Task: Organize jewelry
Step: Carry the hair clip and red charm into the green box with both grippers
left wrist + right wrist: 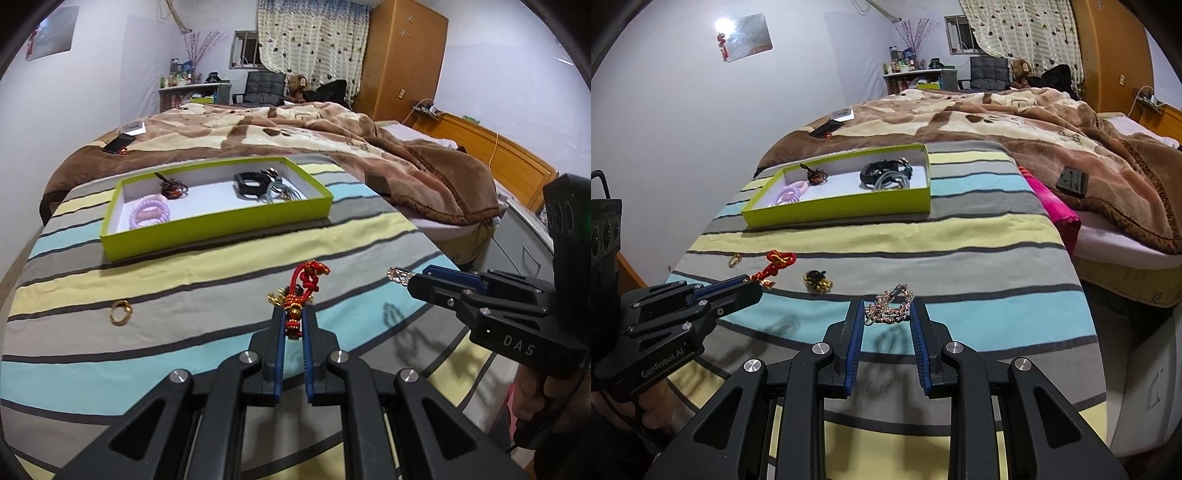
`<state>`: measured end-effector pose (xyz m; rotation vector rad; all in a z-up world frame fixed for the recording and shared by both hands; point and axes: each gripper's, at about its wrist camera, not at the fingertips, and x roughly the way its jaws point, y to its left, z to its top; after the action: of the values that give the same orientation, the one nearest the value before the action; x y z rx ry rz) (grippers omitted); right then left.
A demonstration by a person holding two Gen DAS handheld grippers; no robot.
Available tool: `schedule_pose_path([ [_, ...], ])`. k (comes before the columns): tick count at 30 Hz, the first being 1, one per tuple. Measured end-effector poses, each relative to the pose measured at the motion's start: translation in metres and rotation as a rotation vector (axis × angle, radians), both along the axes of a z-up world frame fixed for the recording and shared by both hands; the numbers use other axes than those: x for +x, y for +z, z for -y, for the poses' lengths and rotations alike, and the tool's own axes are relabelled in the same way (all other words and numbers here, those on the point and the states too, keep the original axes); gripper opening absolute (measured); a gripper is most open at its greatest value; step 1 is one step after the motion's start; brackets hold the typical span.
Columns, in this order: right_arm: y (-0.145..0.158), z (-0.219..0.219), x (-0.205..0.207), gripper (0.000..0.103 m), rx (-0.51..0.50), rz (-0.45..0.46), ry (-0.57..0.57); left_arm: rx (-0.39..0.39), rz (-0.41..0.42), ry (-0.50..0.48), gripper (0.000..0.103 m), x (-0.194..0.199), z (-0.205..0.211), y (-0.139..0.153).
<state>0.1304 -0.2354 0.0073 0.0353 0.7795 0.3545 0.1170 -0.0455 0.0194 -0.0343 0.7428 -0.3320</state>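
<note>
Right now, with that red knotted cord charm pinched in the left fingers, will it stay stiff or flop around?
Probably floppy: the red knotted cord charm is braided cord, though it stands above the left fingers here. It looks light, and the knots and beads likely resist slipping.

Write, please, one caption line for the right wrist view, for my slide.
Right gripper holds a beaded hair clip above the striped cover; left gripper carries a red knot charm.

Open striped sheet (960,236) between grippers and green tray (849,212), clear path there. Obstacles on the sheet: gold ring (120,312) left, black-gold charm (817,281) between both grippers. Tray middle bare; purple hair ties (149,216) at left end, black watch (251,183) pile at right end. Brown blanket (1089,155) bunched right.
</note>
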Motion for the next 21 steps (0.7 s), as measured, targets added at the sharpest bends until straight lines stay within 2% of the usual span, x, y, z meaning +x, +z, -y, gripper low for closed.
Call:
schedule_pose_path([
  [10,0.018,-0.016,0.012,0.026,-0.006,0.051,0.043,-0.002,0.026,0.051,0.009,0.014,-0.021,0.012],
  [21,0.037,-0.043,0.045,0.026,-0.003,0.107,0.106,0.018,0.057,0.108,0.009,0.050,-0.049,0.029],
])
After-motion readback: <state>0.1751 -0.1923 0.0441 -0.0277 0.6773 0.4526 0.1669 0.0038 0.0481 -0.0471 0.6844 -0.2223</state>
